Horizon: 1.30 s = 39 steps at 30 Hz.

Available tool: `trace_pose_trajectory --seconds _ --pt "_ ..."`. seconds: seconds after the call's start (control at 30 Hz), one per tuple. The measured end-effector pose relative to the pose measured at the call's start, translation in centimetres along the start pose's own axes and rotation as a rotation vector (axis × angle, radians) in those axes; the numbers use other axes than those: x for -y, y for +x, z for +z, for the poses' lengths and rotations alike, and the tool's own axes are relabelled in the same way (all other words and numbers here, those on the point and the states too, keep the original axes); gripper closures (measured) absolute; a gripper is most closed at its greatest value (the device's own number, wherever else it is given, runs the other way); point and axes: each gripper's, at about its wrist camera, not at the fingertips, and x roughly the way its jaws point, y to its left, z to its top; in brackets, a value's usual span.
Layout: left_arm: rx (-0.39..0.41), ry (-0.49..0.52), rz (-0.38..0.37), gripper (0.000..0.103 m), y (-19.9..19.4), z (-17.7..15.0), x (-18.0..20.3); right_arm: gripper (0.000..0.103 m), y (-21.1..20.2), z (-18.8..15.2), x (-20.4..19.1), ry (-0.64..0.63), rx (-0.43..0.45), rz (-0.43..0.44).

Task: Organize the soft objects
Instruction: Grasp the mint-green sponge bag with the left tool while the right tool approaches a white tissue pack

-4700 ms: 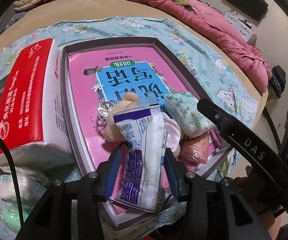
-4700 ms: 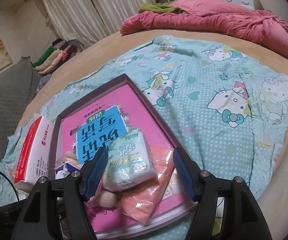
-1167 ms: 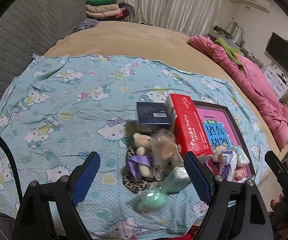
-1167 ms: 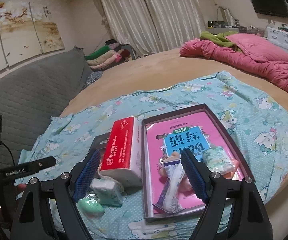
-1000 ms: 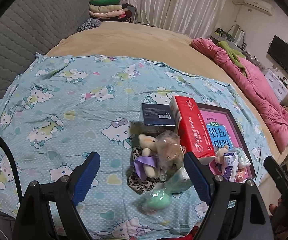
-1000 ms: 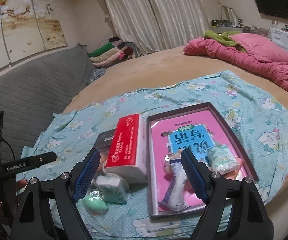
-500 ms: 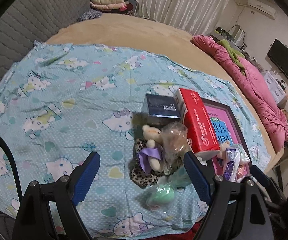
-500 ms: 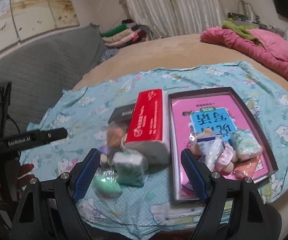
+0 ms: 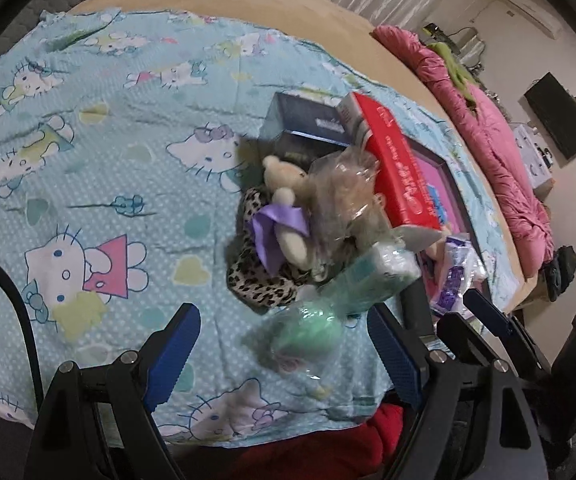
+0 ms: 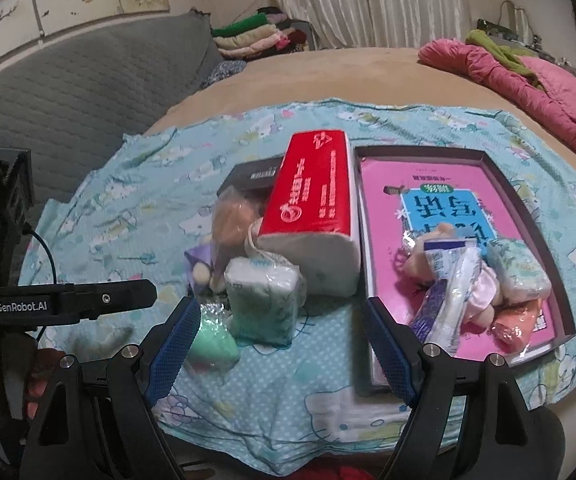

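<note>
Moved since earlier: both our grippers have dropped nearer the heap; the tray now sits at the right edge of our left view.
Next item: mint-green rounded soft toy in clear wrap [image 9: 308,330], on the blue cartoon-cat sheet [image 9: 100,160], just beyond and between the left gripper [image 9: 284,354] pads.
Neighbour: pale-green wrapped tissue pack [image 10: 264,300], upright, beside the right gripper [image 10: 282,350].
Nearer hand: we judge the left.
Left gripper: spread wide, holding nothing.
Right gripper: spread wide, holding nothing.
Destination: dark-rimmed pink-lined box tray [image 10: 528,216], right of the red-and-white tissue brick [image 10: 312,208].
</note>
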Motion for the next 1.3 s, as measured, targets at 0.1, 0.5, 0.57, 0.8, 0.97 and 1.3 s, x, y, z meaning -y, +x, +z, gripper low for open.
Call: trace_pose_trajectory --seconds 0.1,0.5,0.57,0.8,0.97,1.3 --pt "-0.026 -0.016 -0.026 0.018 0.9 -0.2 -0.1 0.019 0.9 -0.4 -0.2 -0.012 -0.02 -0.003" --pt "-0.125 -0.118 -0.084 0.018 5.0 -0.8 -1.2 0.019 3.7 -1.2 -0.9 -0.059 -0.056 -0.013" --pt "-0.137 -0.135 -0.103 0.018 5.6 -0.8 -1.3 0.019 4.1 -1.2 -1.0 -0.064 -0.061 -0.013" --pt "-0.164 -0.164 -0.138 0.027 7.1 -0.7 -1.6 0.019 4.9 -1.1 -1.0 -0.072 -0.066 -0.023" --pt "-0.184 -0.162 -0.145 0.034 7.7 -0.4 -1.8 0.019 5.3 -1.1 -0.9 -0.069 -0.073 -0.025" --pt "-0.182 -0.15 -0.19 0.066 8.0 0.0 -1.8 0.019 6.2 -0.6 -0.9 -0.068 -0.056 -0.044"
